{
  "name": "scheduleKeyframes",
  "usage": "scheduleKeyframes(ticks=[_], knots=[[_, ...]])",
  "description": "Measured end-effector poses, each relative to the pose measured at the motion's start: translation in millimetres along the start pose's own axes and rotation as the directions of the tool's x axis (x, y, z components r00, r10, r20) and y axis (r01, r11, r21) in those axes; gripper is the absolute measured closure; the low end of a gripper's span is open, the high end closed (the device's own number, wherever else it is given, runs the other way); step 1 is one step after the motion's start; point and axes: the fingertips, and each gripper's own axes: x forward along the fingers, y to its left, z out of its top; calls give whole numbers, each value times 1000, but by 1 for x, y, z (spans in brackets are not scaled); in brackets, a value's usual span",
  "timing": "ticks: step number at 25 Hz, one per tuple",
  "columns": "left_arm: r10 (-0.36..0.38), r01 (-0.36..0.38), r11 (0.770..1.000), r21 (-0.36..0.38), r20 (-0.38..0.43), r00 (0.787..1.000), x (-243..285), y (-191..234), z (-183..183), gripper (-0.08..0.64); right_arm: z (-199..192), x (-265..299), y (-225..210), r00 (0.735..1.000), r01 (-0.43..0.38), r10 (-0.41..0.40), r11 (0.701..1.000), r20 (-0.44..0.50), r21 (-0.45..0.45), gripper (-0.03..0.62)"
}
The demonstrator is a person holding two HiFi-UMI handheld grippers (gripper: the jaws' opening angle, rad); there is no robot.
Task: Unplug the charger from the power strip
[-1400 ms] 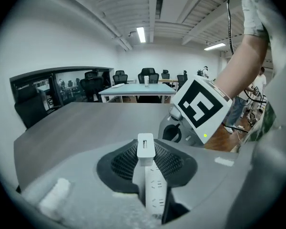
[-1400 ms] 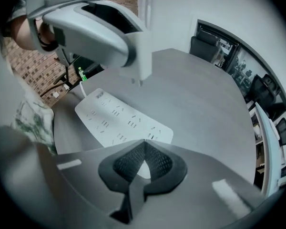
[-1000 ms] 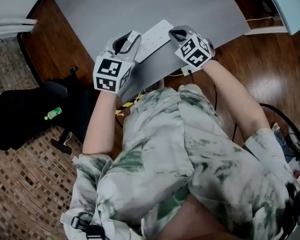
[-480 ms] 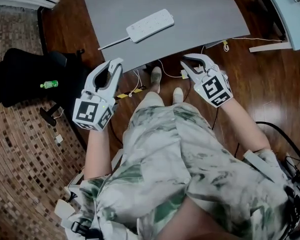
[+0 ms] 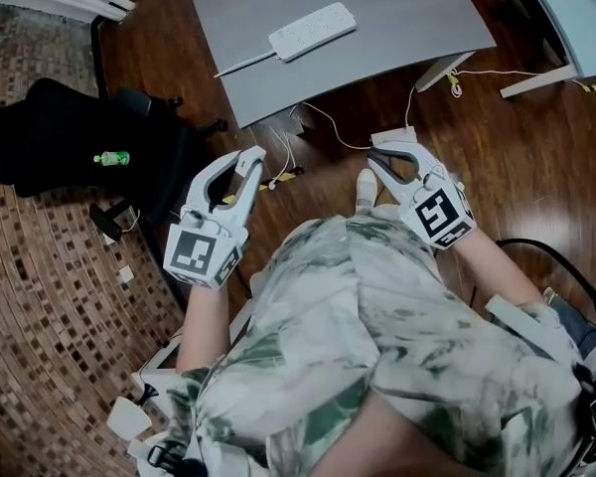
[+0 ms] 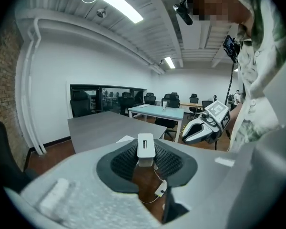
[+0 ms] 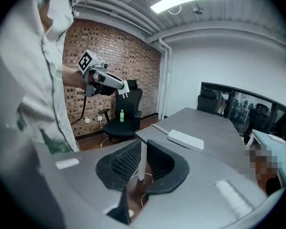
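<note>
Gripping the charger (image 6: 146, 147) in the left gripper (image 5: 248, 159), we have the jaws clamped on the sides of the white block, its slotted face turned up toward the camera. In the right gripper view the block pokes out past the jaw tips in open air, out of the power strip (image 5: 313, 31). That strip lies on the grey bench (image 5: 397, 18) at 12 o'clock in the head view, well apart from both grippers. Its white cord (image 5: 243, 65) trails toward 8 o'clock to the bench edge. We hold both grippers over the wood floor (image 5: 497, 137), short of the bench. The right gripper (image 5: 377, 157) sits at 3 o'clock from the left one, the two well apart. Its jaws stand a little apart with nothing gripped. Through the gap we see what looks like a white bench leg (image 7: 141, 161), with loose cables (image 7: 144, 197) on the floor beyond. A black chair (image 5: 70, 137) stands at 9 o'clock, with a green bottle (image 5: 110, 157) on its seat.
</note>
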Motion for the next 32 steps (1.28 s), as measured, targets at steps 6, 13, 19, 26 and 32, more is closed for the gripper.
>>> scheduleKeyframes(ticks=[6, 13, 19, 26, 32], knots=[[-92, 94, 995, -34, 70, 993, -63, -33, -34, 456, 24, 8, 96, 999, -40, 39, 998, -23, -52, 551], [-177, 184, 982, -46, 117, 977, -116, -63, -75, 456, 41, -5, 182, 999, 36, -36, 999, -8, 15, 551], [-219, 222, 975, -12, 135, 966, -153, -104, -91, 456, 44, -50, 237, 995, 90, -90, 996, -32, 24, 549], [-227, 226, 974, 22, 142, 964, -195, -169, -98, 456, 34, -120, 289, 989, 146, -146, 989, 18, 5, 543], [-249, 246, 968, 39, 129, 960, -219, -260, -98, 456, 12, -204, 333, 979, 184, -185, 983, 82, 16, 540]])
